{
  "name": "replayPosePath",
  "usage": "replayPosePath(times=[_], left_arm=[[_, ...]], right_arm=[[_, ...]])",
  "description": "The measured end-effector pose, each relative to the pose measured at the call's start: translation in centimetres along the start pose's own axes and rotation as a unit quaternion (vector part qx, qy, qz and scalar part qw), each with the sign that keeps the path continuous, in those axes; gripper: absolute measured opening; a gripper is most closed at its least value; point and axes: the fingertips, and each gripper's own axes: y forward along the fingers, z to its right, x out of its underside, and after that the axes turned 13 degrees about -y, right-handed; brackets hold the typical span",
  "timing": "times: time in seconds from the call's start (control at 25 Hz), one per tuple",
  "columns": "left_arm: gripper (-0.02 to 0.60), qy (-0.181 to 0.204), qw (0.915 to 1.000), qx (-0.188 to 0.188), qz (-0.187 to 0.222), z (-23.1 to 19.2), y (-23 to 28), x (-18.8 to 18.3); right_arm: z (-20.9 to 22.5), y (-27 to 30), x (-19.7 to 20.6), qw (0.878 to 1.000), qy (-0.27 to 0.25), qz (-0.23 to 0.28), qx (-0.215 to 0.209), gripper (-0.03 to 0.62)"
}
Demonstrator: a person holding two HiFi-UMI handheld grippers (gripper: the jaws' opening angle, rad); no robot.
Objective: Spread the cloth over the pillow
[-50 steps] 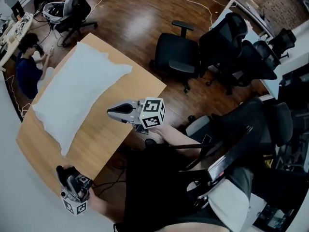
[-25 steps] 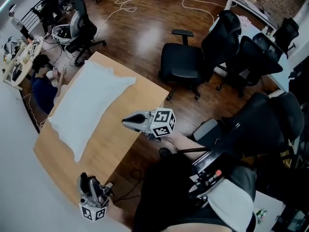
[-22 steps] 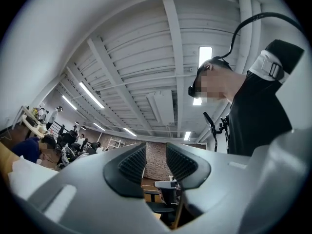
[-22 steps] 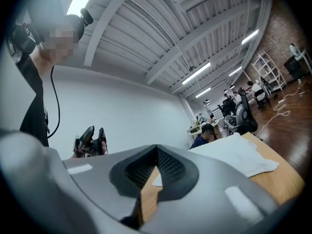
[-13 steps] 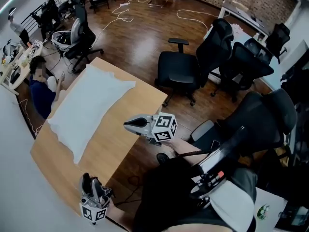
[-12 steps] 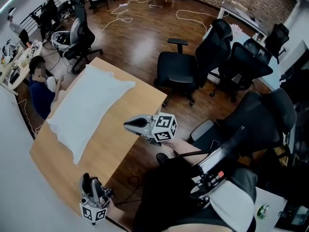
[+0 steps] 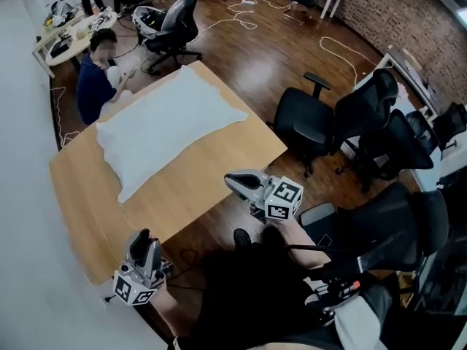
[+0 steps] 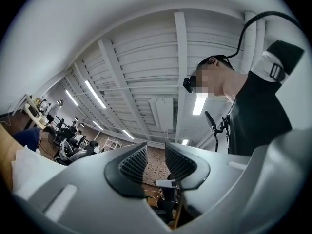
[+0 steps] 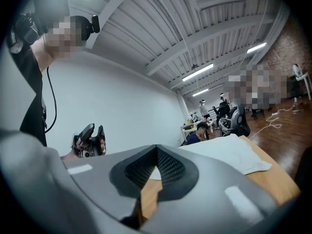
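A white cloth (image 7: 164, 126) lies flat over the pillow on the far half of the wooden table (image 7: 211, 173); the pillow itself is hidden beneath it. My left gripper (image 7: 146, 239) is held upright off the table's near left corner, jaws pointing up. In the left gripper view (image 8: 156, 152) its jaws are narrowly apart and closing, with nothing between them. My right gripper (image 7: 233, 179) hovers by the table's near right edge, aimed toward the cloth. Seen in the right gripper view (image 9: 156, 152), it is shut and empty, the cloth (image 9: 224, 152) well ahead of it.
A person (image 7: 98, 79) sits beyond the table's far left corner. Black office chairs (image 7: 310, 126) stand to the right, and another chair (image 7: 171, 24) behind the table. Cables trail over the wooden floor (image 7: 255, 57). A wall runs along the left.
The head view has swung, so the table now sits higher and turned in the picture. Both grippers stay by the near edge, away from the cloth. The cloth has not moved.
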Motion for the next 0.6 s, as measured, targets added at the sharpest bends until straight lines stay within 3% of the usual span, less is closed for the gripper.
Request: replayPosePath(times=[0.6], left_arm=[[0.11,-0.003,0.9993,-0.025,0.027,-1.0,-4.8,-2.2]], right_arm=[[-3.7,3.4,-0.7,0.999,-0.019,-0.014,-0.025,0.003]])
